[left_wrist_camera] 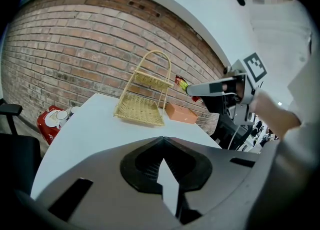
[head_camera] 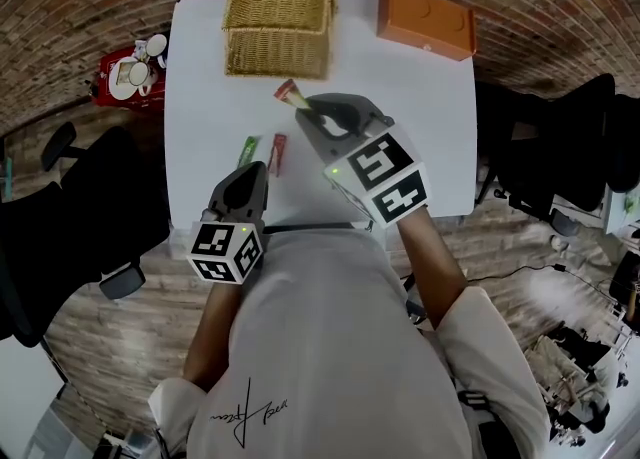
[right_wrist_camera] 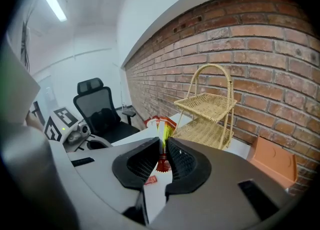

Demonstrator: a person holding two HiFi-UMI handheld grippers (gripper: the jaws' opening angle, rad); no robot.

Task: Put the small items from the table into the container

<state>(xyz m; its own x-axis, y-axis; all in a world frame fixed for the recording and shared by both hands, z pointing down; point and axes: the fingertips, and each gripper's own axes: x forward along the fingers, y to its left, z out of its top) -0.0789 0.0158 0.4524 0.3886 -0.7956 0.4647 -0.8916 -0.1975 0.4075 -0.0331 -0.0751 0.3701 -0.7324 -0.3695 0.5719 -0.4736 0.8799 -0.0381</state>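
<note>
In the head view, the right gripper (head_camera: 303, 104) is clamped on a red-and-yellow packet (head_camera: 288, 93), held just in front of the basket (head_camera: 278, 17) by its lower tier. A green packet (head_camera: 247, 151) and a red packet (head_camera: 278, 154) lie on the table (head_camera: 430, 137), nearer the person than the basket. The left gripper (head_camera: 250, 179) hangs further back from the basket.

In the left gripper view, its jaws are pressed together with nothing between them. The held packet sticks out past the right gripper's tips, to the right of the basket. That free end could catch the wicker rim and be dragged out of the grip.

In the right gripper view, the pads pinch only the packet's lower part, so it could swivel or slip. The basket's upper tier overhangs the lower one, so a high approach may knock the light basket. Letting go too soon would likely drop the packet on the table short of the basket.
</note>
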